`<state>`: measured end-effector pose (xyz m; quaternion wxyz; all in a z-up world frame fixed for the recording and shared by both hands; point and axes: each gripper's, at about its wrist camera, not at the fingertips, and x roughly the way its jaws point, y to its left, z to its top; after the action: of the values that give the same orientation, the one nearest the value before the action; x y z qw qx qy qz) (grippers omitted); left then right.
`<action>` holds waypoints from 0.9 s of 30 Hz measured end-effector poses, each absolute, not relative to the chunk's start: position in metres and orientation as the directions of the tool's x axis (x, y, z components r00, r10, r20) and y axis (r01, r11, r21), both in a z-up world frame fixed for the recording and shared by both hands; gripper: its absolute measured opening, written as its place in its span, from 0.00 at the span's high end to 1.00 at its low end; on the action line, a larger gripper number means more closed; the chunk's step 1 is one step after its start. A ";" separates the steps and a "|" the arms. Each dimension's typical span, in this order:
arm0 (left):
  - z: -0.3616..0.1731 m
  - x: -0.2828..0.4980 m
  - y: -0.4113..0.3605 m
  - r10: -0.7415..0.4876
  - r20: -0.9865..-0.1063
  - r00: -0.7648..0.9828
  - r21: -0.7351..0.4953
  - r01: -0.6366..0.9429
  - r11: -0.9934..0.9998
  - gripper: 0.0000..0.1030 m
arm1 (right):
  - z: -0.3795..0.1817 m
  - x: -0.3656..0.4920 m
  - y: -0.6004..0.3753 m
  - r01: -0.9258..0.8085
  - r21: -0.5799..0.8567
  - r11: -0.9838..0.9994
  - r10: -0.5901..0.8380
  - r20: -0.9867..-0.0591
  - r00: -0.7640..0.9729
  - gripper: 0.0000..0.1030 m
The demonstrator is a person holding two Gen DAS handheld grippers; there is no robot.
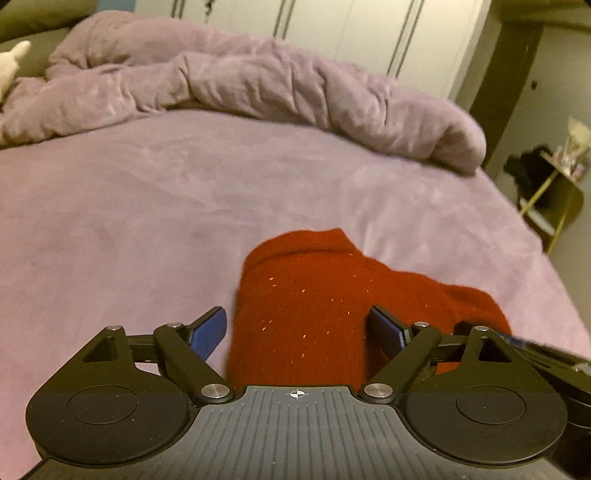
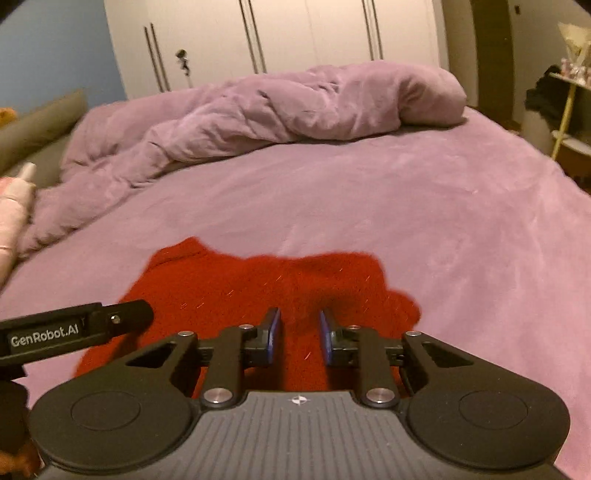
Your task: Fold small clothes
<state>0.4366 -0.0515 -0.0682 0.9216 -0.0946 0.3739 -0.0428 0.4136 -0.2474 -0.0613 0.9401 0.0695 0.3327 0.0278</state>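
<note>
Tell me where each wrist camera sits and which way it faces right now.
Left wrist: on the left gripper, angled down over the red garment; own fingers spread wide.
Right wrist: on the right gripper, angled down over the garment; own fingers close together, left gripper's side at left.
Shared: garment, purple bed, rumpled duvet, white wardrobe.

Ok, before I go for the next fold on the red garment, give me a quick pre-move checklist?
1. Red garment lying on the bed: ok.
2. Left gripper open, pinching no cloth: ok.
3. Right gripper free of cloth: ok; narrow gap between its fingers.
4. Garment flat: not ok, bunched at one end.
5. Crumpled duvet apart from garment: ok.
6. Fold edges aligned: cannot tell, blurred.
</note>
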 end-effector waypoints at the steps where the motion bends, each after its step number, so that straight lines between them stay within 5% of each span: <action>1: -0.072 0.444 -0.055 -0.145 -0.694 0.705 -0.195 0.009 0.981 0.09 | -0.068 0.421 -0.247 -0.002 0.128 0.992 0.083 -0.629 0.773 0.81; 10: -0.111 0.445 -0.075 -0.073 -0.632 0.772 -0.097 0.015 0.995 0.05 | -0.113 0.435 -0.243 -0.048 0.007 0.999 0.044 -0.522 0.852 0.78; 18: -0.069 0.383 -0.023 -0.243 -0.635 0.734 -0.315 0.042 0.948 0.06 | -0.057 0.358 -0.228 -0.077 0.038 0.996 0.085 -0.537 0.839 0.69; 22: -0.063 0.315 -0.010 -0.267 -0.636 0.724 -0.275 0.111 0.955 0.06 | -0.064 0.281 -0.228 -0.128 0.108 0.986 0.167 -0.570 0.805 0.69; 27: -0.084 0.310 -0.020 -0.242 -0.712 0.659 -0.222 0.116 0.968 0.01 | -0.087 0.267 -0.209 -0.138 -0.051 0.989 0.081 -0.599 0.797 0.69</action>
<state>0.3103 -0.0203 -0.0838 0.9074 -0.0786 0.4010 -0.0988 0.2669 -0.2087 -0.0875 0.9467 -0.0462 0.3134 0.0578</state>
